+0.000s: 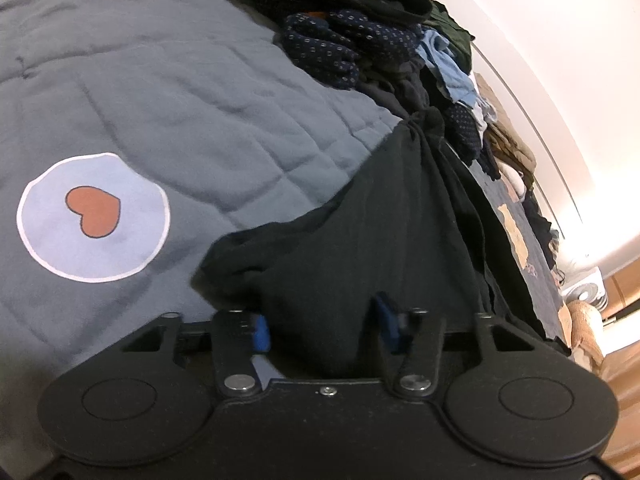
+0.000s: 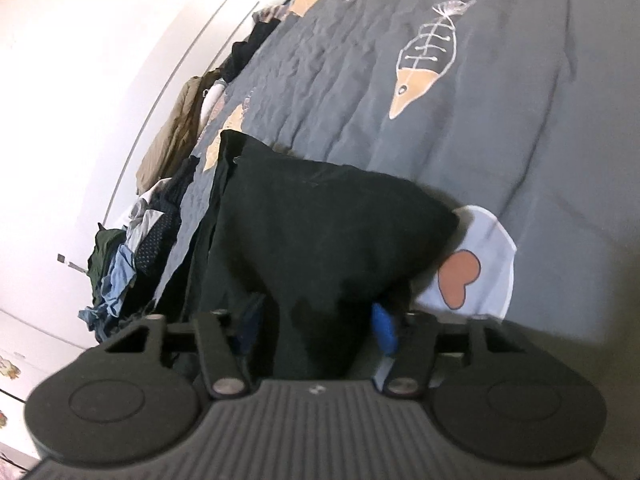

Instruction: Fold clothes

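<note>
Black garment (image 1: 360, 240) lies on the grey quilt (image 1: 160, 80), near edge bunched into both claws; far end trails toward the clothes pile (image 1: 360, 40) at the far right of the left view.

Left gripper (image 1: 320, 328): blue pads apart, cloth fills the gap between them; I cannot tell if it is pinched. Right gripper (image 2: 316, 332): same reading, cloth between the pads (image 2: 384, 328), contact unclear (view blurred).

My judgement on handling: light, limp, thin knit; it will sag and slide, no stiffness to lean on; I would take it at the two near corners or along a hem, not mid-panel.
</note>
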The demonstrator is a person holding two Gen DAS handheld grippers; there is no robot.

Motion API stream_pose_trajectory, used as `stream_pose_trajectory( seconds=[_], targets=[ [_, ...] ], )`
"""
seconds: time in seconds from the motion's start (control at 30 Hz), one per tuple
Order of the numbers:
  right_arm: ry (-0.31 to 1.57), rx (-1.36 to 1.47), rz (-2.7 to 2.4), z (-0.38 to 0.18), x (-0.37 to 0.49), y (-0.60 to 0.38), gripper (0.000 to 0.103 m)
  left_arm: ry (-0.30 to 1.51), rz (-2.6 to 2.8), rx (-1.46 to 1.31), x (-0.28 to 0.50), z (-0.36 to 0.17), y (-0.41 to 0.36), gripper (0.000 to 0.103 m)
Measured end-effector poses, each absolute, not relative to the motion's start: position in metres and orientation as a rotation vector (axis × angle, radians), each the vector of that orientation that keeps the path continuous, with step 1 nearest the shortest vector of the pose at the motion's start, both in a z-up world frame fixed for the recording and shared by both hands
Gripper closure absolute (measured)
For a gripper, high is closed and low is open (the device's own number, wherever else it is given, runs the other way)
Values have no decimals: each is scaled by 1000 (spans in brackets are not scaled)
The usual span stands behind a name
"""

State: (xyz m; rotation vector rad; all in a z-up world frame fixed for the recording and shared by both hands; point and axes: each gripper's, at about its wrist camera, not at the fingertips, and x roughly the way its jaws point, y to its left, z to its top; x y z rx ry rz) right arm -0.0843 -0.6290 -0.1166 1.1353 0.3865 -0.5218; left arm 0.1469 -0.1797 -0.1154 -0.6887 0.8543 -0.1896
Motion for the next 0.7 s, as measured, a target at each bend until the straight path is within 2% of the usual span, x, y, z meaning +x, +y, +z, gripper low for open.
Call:
stream_pose_trajectory(
  seconds=[0.03, 0.13, 0.43, 0.7],
  targets=[
    [381, 1146, -524, -117, -85, -630, 94, 860, -199, -701, 148, -117, -178, 77],
    [365, 1197, -523, -119, -89, -635, 98, 868, -217, -736, 150, -117, -174, 88],
    [250, 1239, -466, -84, -125, -631, 101, 849, -278, -764, 135, -88, -150, 94],
    [302, 1282, -519, -95, -165, -621, 101, 883, -287, -748, 107, -81, -120, 96]
  ],
)
